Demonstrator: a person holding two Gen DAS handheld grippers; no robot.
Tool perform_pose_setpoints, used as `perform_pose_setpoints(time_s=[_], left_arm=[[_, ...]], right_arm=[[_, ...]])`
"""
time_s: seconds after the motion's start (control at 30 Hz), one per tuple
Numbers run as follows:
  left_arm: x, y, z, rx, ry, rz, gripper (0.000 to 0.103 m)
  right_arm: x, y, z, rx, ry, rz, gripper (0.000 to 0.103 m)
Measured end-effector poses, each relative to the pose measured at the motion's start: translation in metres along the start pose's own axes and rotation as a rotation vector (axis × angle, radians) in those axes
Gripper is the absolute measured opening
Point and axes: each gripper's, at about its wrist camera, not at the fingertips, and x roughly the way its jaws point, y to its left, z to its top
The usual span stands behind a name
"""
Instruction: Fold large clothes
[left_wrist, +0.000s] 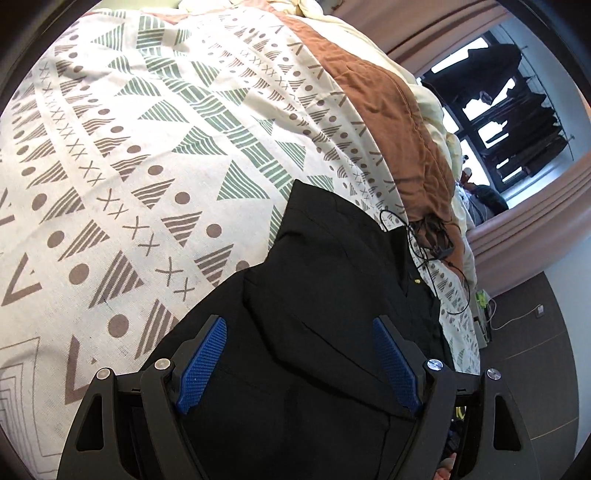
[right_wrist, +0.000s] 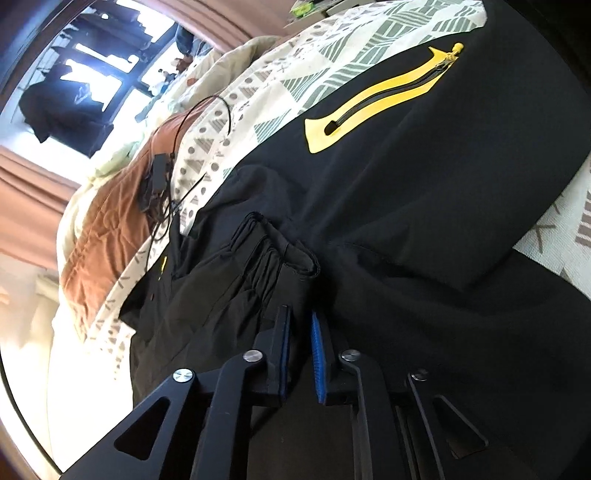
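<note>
I'm pinching the black jacket (right_wrist: 369, 221) fabric in my right gripper (right_wrist: 301, 325); my left gripper (left_wrist: 299, 332) is hovering wide open above it.

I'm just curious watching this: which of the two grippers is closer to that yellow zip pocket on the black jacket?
Right. The right gripper sits over the black jacket, with the yellow zip pocket just ahead of its fingers. The left gripper hovers open over plain black cloth; the pocket is out of its view.

A bed is covered with a cream bedspread (left_wrist: 147, 155) printed with green and brown triangles, dots and crosses. A brown blanket (left_wrist: 388, 110) lies along its far side, with a tangled black cable (right_wrist: 162, 177) resting on it. Pink curtains (left_wrist: 535, 206) frame a window (right_wrist: 92, 66).
</note>
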Motion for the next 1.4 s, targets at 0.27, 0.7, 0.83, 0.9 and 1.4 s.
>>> perform_pose_setpoints(time_s=[0.27,0.7,0.83,0.9,1.4], left_arm=[[-0.017,-0.006,-0.001,-0.010,-0.087,-0.042,0.103],[-0.005,-0.046,-0.021,0.120,-0.035,-0.047,0.103],[0.003,-0.044,-0.027,0.087,-0.026,-0.035,0.103],[0.007,-0.045,-0.029,0.090,-0.021,-0.021,0.103],[0.016,-0.045,-0.036,0.124,-0.053,0.067,0.103]], right_arm=[[-0.061,-0.007,0.007,-0.057,-0.101,0.009,0.066],[-0.119,-0.094,0.062,0.051,-0.256,-0.108,0.066],[-0.126,-0.119,0.079,0.061,-0.279,-0.153,0.066],[-0.127,-0.130,0.084,0.078,-0.281,-0.159,0.066],[-0.131,-0.161,0.091,0.151,-0.335,-0.242,0.065]])
